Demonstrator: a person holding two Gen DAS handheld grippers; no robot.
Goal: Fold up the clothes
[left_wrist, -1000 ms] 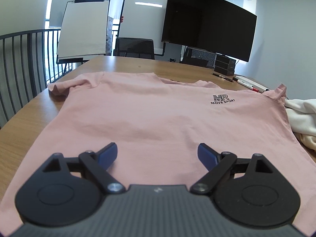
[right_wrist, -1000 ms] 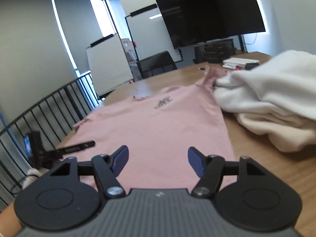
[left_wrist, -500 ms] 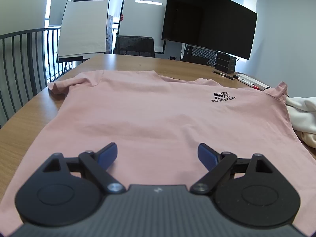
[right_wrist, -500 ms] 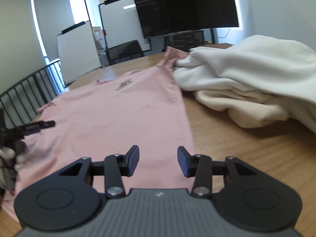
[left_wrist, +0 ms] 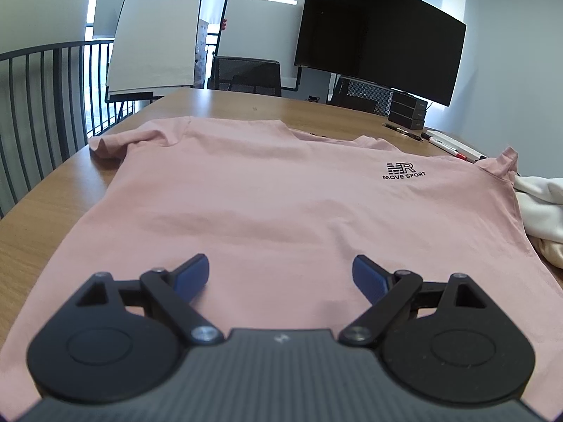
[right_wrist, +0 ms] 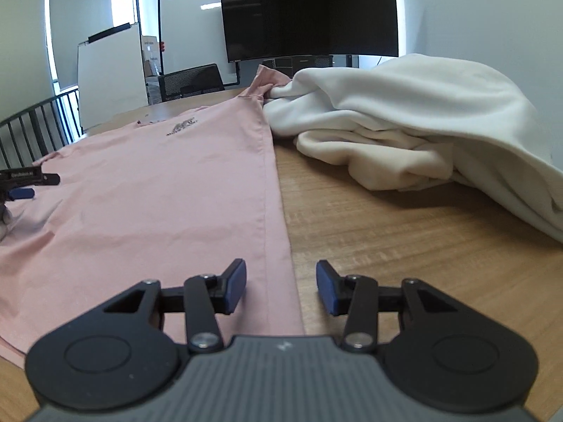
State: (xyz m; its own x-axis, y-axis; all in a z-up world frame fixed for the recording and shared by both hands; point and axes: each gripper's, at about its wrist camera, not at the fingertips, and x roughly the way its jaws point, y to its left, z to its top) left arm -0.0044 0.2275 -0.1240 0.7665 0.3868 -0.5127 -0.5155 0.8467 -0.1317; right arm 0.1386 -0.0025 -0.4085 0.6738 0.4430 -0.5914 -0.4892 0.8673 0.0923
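- While my left gripper (left_wrist: 280,274) hangs wide apart over the pink T-shirt (left_wrist: 281,211) lying flat on the wooden table (left_wrist: 52,204), nothing sits between its pads.
- My right gripper (right_wrist: 280,283), jaws lately narrowed yet ungripping, straddles the shirt's side hem.
- The white garment (right_wrist: 404,130) hides one sleeve's end; the near hem is cut off.

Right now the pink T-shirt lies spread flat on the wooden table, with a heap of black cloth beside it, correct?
Not quite: the heap of cloth beside the pink T-shirt is white and cream, not black, as the right wrist view shows. The shirt does lie spread flat on the wooden table.
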